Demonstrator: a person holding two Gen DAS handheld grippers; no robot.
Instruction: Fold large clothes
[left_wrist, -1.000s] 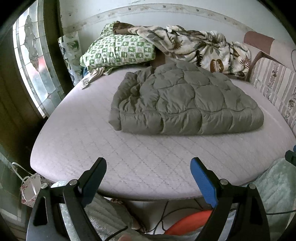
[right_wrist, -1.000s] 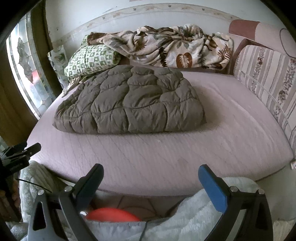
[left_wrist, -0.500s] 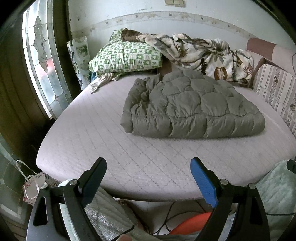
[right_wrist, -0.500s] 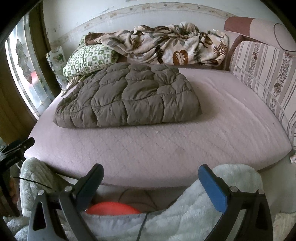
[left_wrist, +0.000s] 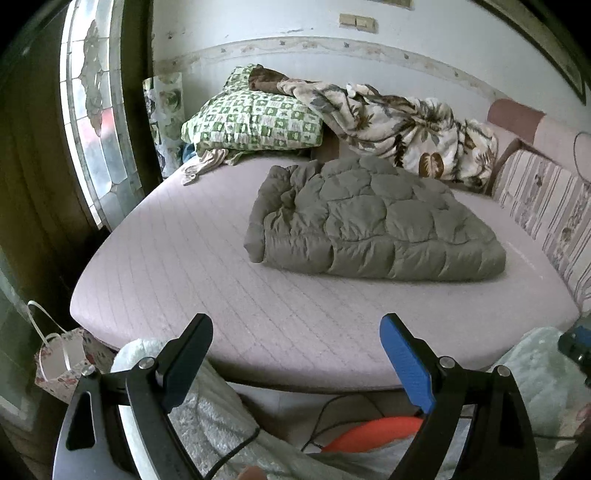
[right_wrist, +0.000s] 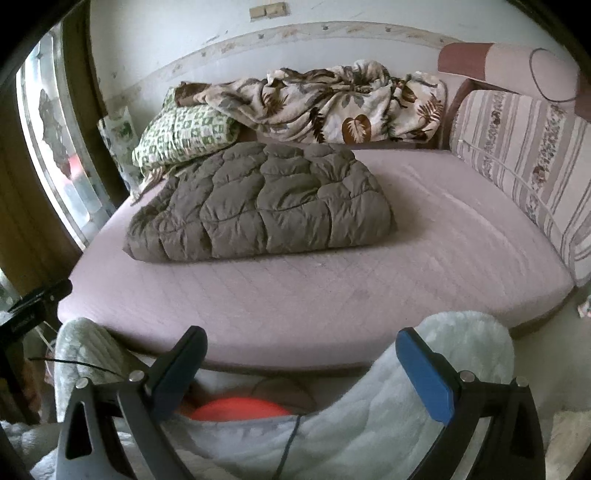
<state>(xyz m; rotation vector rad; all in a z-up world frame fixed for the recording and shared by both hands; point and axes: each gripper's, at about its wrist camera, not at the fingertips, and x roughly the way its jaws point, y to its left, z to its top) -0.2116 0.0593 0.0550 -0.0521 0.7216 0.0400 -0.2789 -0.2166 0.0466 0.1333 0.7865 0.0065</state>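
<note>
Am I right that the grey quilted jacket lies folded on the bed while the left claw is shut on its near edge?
Not quite: the left claw is open and holds nothing, well short of the jacket, as the left wrist view shows. The jacket does lie folded on the bed.

My pale fluffy sleeves (right_wrist: 424, 413) and the bases of my own grippers are blocking most of the rounded orange-red object (right_wrist: 236, 408) below the bed edge, so I am not making out what it is. The brown-and-cream leaf-print blanket (left_wrist: 399, 122) is covering the right end of the green-and-white checked pillow (left_wrist: 255, 123). The olive-grey quilted padded garment (right_wrist: 258, 206) is lying folded over itself, hiding its underside and any sleeves from me. The small white gift bag with looped handles (left_wrist: 61, 360) is sitting partly behind the pink mattress corner (left_wrist: 96, 306), its contents not showing. A dark picture frame (left_wrist: 554, 44) is running off the upper right edge.
</note>
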